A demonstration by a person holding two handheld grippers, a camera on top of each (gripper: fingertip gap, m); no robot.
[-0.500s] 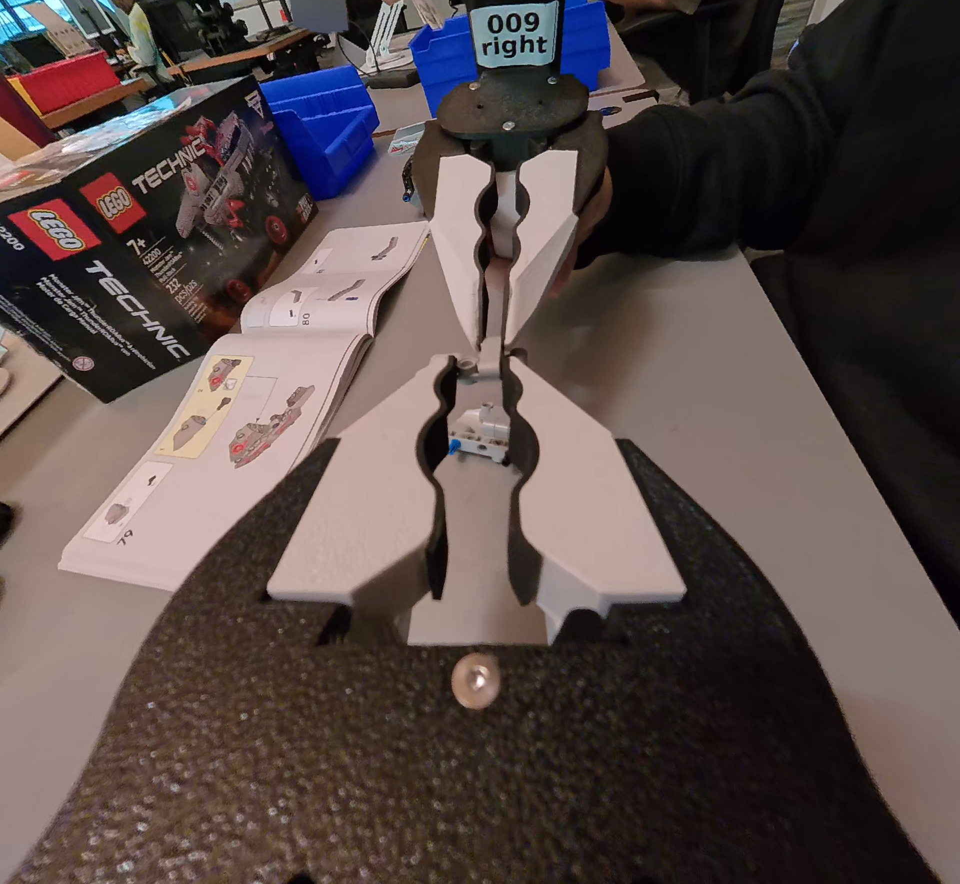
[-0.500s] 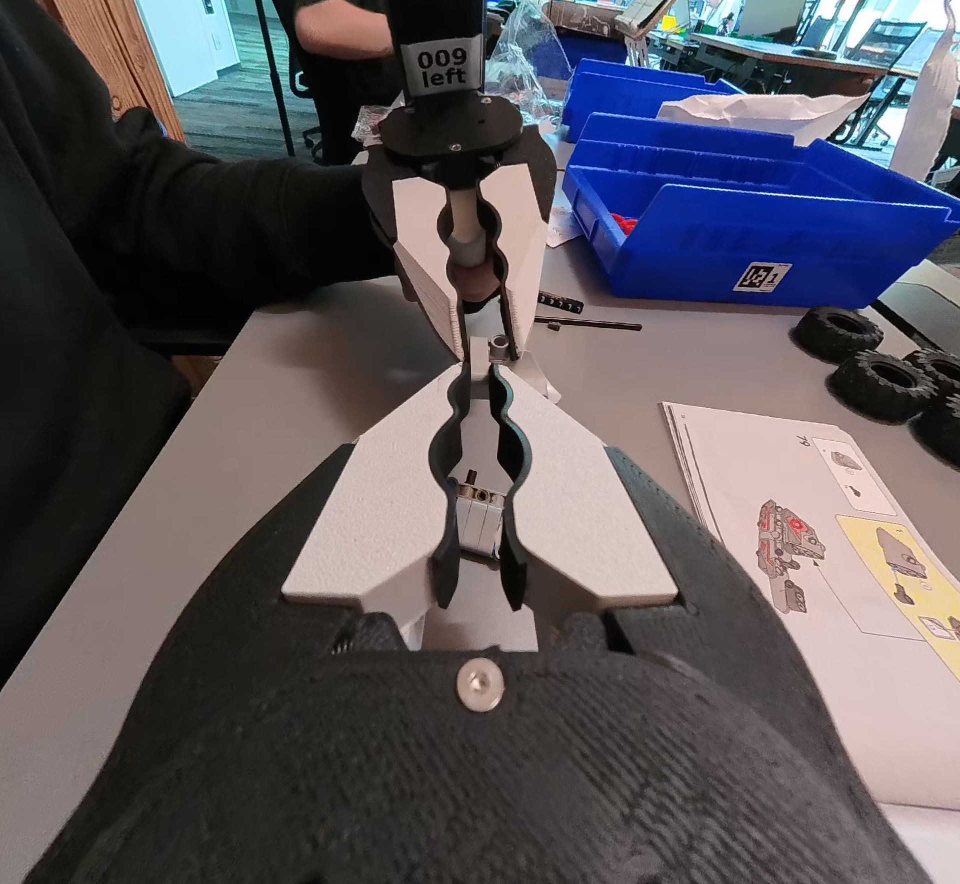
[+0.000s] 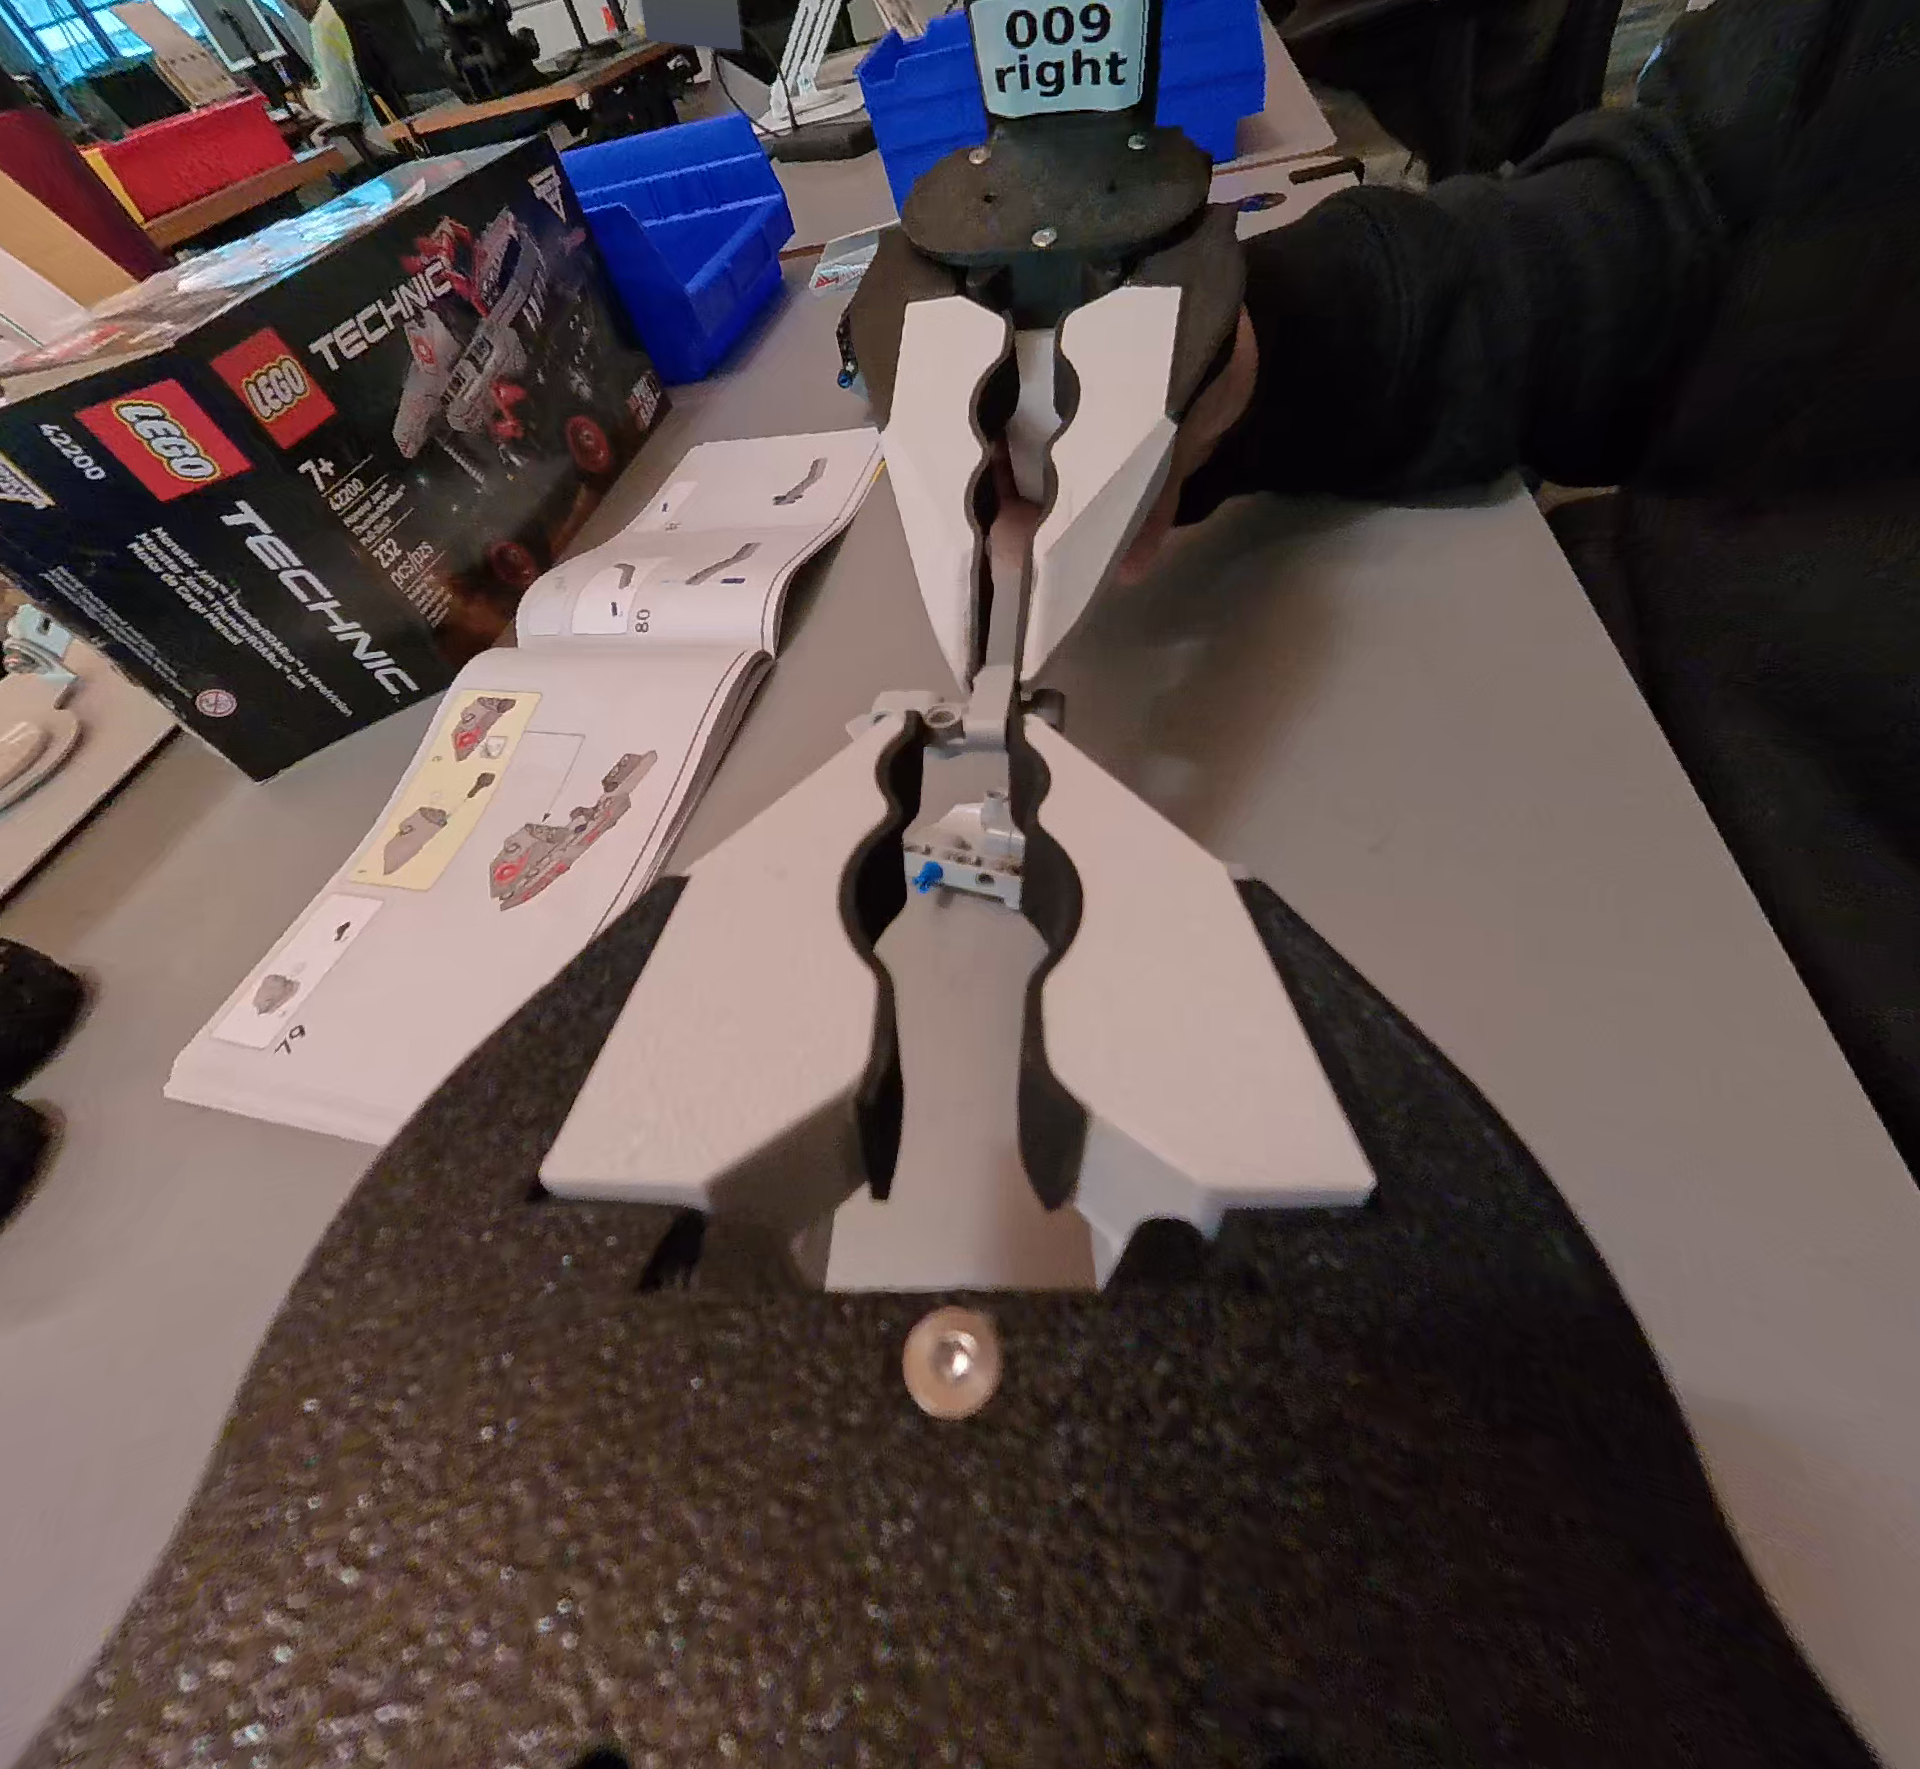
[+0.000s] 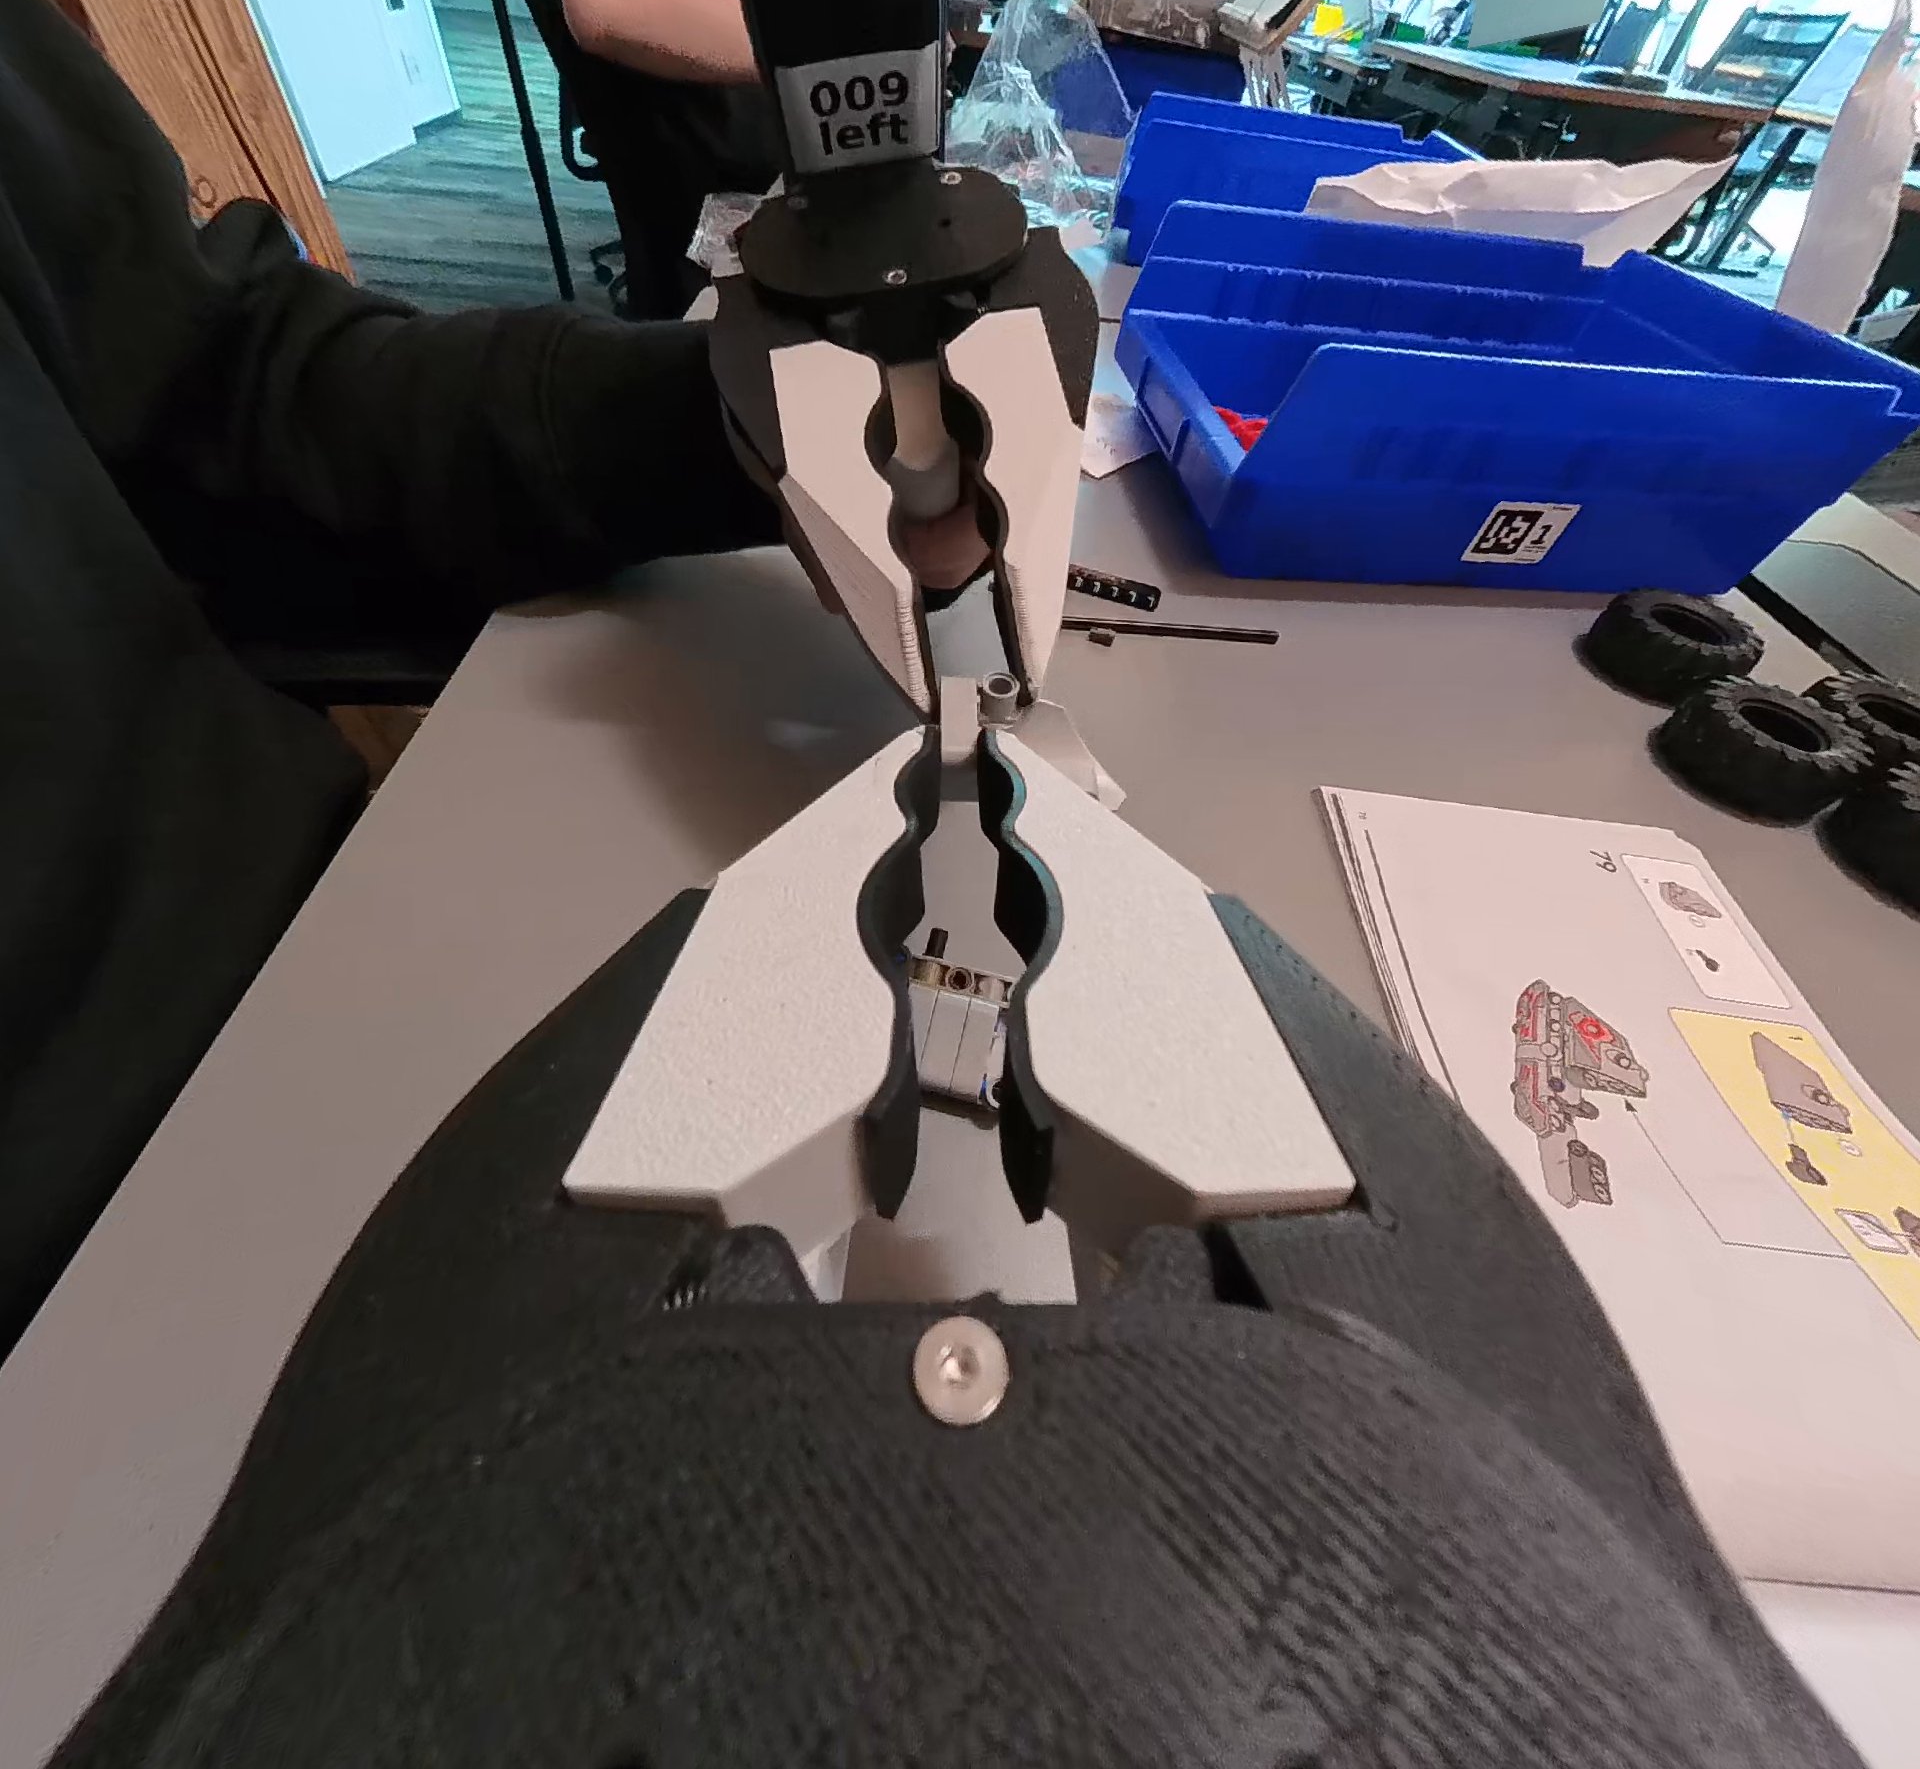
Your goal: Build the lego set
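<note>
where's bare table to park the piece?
Bare grey table between the black sleeve and the hand-held grippers. Crowded on the other side: instruction booklet, black tyres, blue bin. In the left wrist view, the set box borders the booklet.

Grey table (image 4: 623, 836), bright blue bins (image 4: 1507, 472), chunky black tires (image 4: 1756, 743). Lego box (image 3: 312, 493) is mostly black with red logo squares; open manual (image 3: 499, 846) is white with one pale yellow panel.
</note>
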